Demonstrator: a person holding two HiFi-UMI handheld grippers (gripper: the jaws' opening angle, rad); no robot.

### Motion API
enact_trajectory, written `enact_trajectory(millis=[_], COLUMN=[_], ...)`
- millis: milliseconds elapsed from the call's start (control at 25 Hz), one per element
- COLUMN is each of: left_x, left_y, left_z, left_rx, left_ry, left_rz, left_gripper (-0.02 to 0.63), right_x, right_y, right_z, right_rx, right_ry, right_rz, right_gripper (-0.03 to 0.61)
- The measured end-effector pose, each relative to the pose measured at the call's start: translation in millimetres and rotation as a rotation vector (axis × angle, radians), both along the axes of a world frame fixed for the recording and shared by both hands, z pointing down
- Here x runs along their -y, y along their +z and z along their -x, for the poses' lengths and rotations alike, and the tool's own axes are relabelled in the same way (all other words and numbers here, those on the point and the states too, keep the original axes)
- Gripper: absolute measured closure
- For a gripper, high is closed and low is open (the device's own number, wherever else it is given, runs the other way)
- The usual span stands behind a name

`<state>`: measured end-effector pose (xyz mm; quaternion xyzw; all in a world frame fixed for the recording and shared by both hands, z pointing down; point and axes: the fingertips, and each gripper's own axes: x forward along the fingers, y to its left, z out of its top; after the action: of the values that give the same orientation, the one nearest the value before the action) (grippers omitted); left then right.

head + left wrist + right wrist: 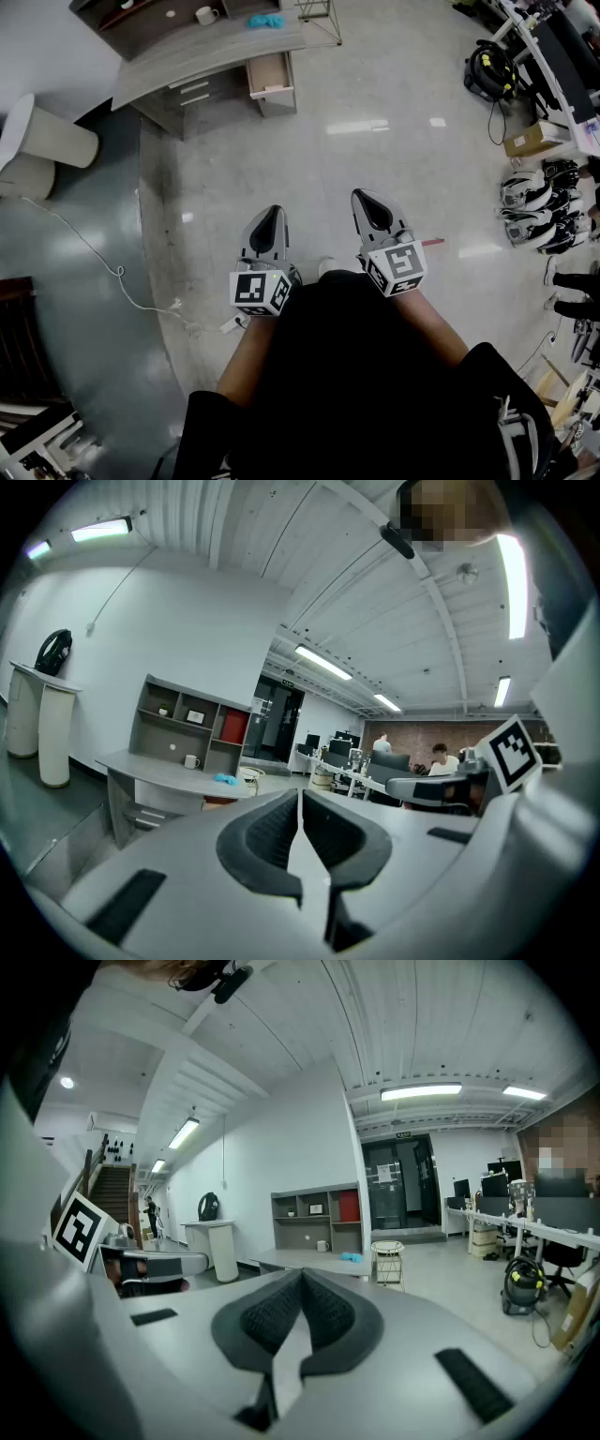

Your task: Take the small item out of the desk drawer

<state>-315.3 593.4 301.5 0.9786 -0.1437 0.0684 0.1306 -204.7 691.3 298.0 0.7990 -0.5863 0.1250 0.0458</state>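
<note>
The left tongs [271,214] and right tongs [367,198] are hovering pressed together, empty, well apart from the bench [187,58]; its open drawer [270,79] is looking too small to show contents.

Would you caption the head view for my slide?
Left gripper and right gripper, shut and empty, above the floor, far from the desk and open drawer.

An open-plan office: a grey desk [305,1258] and shelf unit [314,1208] mid-frame, rows of monitor-topped workstations [539,1227] at the right edge.
</note>
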Motion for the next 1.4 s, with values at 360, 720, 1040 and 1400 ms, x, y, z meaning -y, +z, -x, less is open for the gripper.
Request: enact_trajectory(millis=[360, 720, 1040, 1400], left_x=[-20.4, -33.8, -21.6, 17.4], left_y=[3.2, 8.4, 14.6, 30.9], left_z=[-3.2, -0.7, -15.7, -68.5], left_rx=[0.018, 0.044, 0.039, 0.028], left_ry=[-0.014, -0.026, -0.014, 0.070], left_rz=[-0.008, -0.007, 0.011, 0.052], left_gripper=[0.594, 0.594, 0.594, 0.594], right_x=[-25.5, -35.1, -39.2, -3.0], right_y=[7.0, 22.6, 18.8, 25.6], right_z=[-9.4, -8.9, -30.7, -71.1], right_rx=[0.015, 0.039, 0.022, 0.009], right_ry=[0.016, -0.018, 0.051, 0.122], right_rz=[-0.021, 0.013, -0.013, 0.032], right_gripper=[0.578, 0.580, 0.580, 0.578])
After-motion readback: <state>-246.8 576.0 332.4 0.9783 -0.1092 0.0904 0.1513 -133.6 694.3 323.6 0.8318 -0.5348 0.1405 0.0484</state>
